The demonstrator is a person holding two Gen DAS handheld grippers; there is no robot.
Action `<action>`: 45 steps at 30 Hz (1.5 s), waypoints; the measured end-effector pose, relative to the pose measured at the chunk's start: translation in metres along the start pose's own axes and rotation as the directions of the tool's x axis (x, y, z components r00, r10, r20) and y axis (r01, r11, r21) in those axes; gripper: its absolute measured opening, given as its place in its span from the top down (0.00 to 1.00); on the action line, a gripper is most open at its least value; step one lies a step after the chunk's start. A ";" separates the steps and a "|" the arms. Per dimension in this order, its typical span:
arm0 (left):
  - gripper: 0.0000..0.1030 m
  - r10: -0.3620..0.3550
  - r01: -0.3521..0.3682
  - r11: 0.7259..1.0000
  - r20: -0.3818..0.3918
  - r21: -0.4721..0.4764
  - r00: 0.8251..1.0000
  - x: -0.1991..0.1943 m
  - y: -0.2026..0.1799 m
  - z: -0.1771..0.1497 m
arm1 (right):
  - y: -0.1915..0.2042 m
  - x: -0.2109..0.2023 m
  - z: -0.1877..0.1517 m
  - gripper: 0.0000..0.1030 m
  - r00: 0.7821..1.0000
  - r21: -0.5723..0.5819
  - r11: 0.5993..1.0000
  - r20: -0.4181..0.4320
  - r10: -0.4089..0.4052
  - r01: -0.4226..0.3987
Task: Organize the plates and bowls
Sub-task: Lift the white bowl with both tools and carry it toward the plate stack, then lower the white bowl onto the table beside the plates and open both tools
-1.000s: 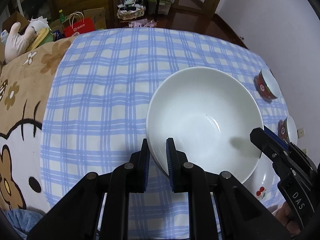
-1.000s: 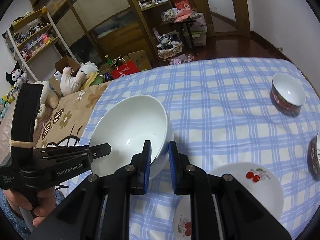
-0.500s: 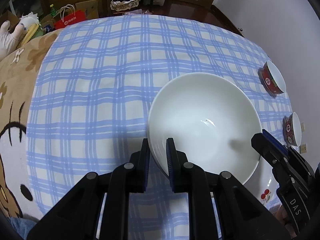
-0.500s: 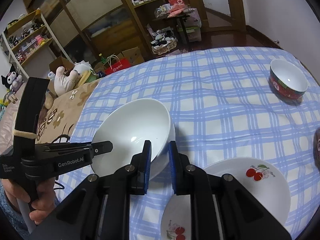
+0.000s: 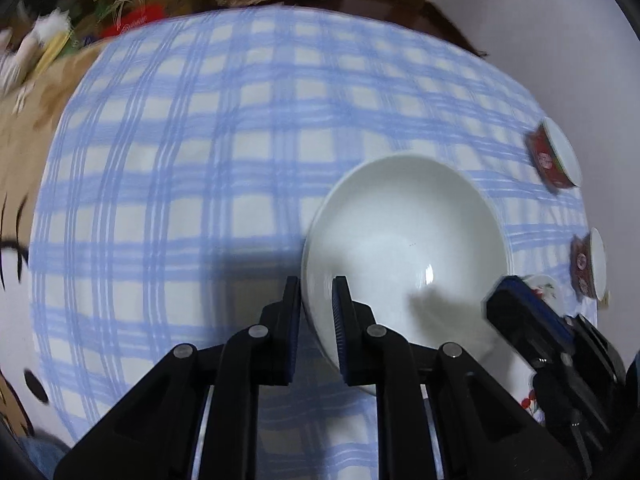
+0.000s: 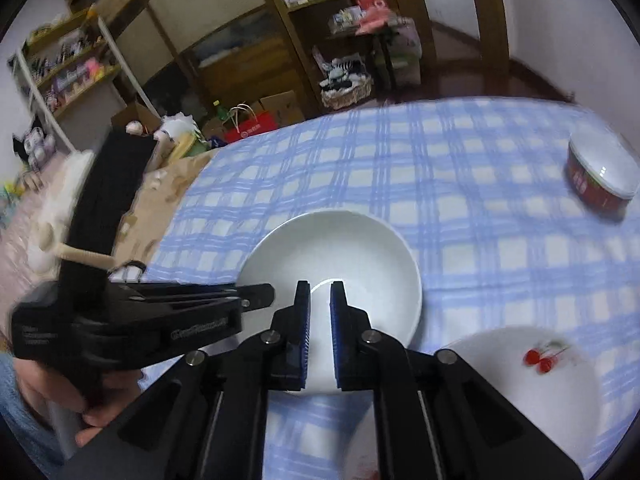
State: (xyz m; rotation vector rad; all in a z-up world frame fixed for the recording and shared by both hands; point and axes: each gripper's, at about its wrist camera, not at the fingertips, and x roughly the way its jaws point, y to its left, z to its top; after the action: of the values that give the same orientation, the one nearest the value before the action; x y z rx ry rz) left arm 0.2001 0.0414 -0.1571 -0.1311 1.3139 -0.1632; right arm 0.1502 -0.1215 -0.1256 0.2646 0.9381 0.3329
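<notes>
A large white bowl (image 5: pixel 404 240) is held over the blue checked tablecloth (image 5: pixel 224 152). My left gripper (image 5: pixel 316 312) is shut on its near rim. My right gripper (image 6: pixel 320 320) is shut on the opposite rim of the same bowl (image 6: pixel 332 248); it also shows at the right of the left wrist view (image 5: pixel 520 312). The left gripper shows at the left of the right wrist view (image 6: pixel 256 296). A white plate with cherries (image 6: pixel 532 376) lies at lower right. Its edge shows behind the bowl (image 5: pixel 540 286).
A red bowl with a white inside (image 6: pixel 600 176) stands at the table's far right (image 5: pixel 554 158). A second red bowl (image 5: pixel 590 264) is near the right edge. A brown cartoon blanket (image 5: pixel 24 128) lies left of the cloth. Shelves and boxes (image 6: pixel 248 120) stand beyond the table.
Both grippers have carried the white bowl to the right, closer to the cherry plate. The views are blurred by motion. Both grips are unchanged.
</notes>
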 end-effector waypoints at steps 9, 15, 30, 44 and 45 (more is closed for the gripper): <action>0.85 -0.008 0.007 1.000 0.044 0.027 0.999 -0.017 -0.006 -0.001 | -0.023 -0.013 0.007 0.90 0.998 0.058 0.997 0.035 -0.045 0.043; 0.84 -0.033 0.027 0.998 0.111 0.053 0.993 -0.044 -0.011 -0.008 | -0.030 -0.032 0.010 0.90 0.995 0.067 0.995 0.055 -0.080 0.076; 0.75 -0.019 -0.018 0.988 0.240 0.152 0.971 -0.102 -0.048 -0.015 | -0.051 -0.090 0.022 0.89 0.974 0.062 0.977 0.096 -0.207 0.202; 0.39 -0.123 0.031 0.944 0.264 0.328 0.956 -0.116 -0.158 -0.013 | -0.122 -0.164 0.017 0.39 0.904 0.185 0.908 0.146 -0.403 0.375; 0.35 -0.131 0.034 0.939 0.265 0.342 0.955 -0.116 -0.167 -0.013 | -0.129 -0.167 0.015 0.38 0.895 0.191 0.899 0.142 -0.423 0.394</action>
State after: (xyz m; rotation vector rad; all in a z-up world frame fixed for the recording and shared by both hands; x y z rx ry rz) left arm 0.1511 -0.1001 -0.0193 0.0785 0.9766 -0.4227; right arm 0.0924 -0.3060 -0.0396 0.2293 0.8173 -0.1556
